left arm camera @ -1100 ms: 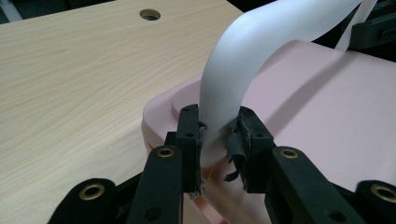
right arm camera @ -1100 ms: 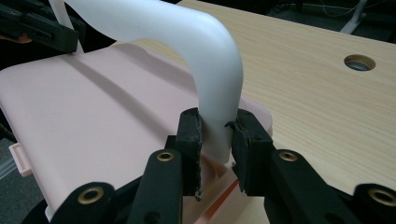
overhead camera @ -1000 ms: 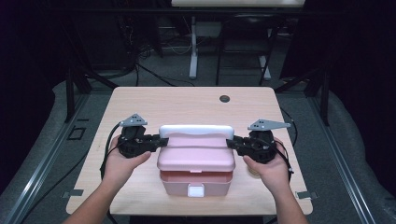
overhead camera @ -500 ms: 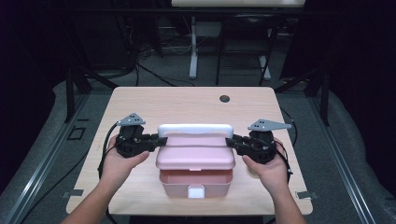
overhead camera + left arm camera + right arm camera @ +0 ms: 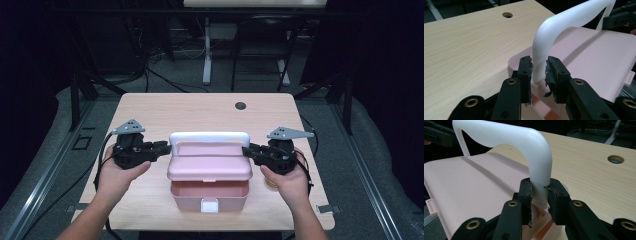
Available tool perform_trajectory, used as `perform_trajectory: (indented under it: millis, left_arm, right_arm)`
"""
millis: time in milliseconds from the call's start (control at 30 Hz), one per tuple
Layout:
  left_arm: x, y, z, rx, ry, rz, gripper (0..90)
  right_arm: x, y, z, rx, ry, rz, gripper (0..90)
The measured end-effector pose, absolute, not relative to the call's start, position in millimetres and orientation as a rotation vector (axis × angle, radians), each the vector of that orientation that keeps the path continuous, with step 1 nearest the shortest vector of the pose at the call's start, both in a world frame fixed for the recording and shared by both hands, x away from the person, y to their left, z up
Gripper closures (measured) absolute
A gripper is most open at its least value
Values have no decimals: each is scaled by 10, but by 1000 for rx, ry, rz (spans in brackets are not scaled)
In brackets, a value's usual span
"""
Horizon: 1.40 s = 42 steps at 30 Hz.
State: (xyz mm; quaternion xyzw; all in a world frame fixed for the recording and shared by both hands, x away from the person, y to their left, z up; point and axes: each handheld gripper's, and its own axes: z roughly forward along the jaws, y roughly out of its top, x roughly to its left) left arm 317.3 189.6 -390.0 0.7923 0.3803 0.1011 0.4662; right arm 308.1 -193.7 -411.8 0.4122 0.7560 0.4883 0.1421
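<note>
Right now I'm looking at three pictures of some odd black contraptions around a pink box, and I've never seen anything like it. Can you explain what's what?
No robot here: a person holds a hand tool in each hand, each with two black jaws. The overhead picture looks down on a wooden table from the person's side. The other two come from small cameras riding on each tool, looking along its jaws.

On the table stands a pink box with its lid raised off the base at the front, and a white handle standing up from the lid. The left gripper has its jaws around one leg of the handle, with a small gap showing on one side. The right gripper is clamped on the other leg. A round hole sits near the table's far edge.
</note>
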Motion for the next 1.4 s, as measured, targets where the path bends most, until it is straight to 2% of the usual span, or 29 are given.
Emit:
perform_trajectory:
  millis: [300,533,933,1400]
  left_arm:
    - [2968,2194,-4016,1966,957,253,821]
    - [2856,2255,-4196,1987,961,224,893]
    - [2786,1967,-4474,2053,916,155,897]
    - [2788,1656,-4485,2092,848,116,898]
  right_arm:
    - [3073,-1943,-4109,1197,2172,1417,734]
    - [3069,-1940,-4108,1200,2169,1417,734]
    - [3057,-1933,-4118,1200,2164,1415,734]
    - [3051,-1922,-4138,1205,2168,1403,733]
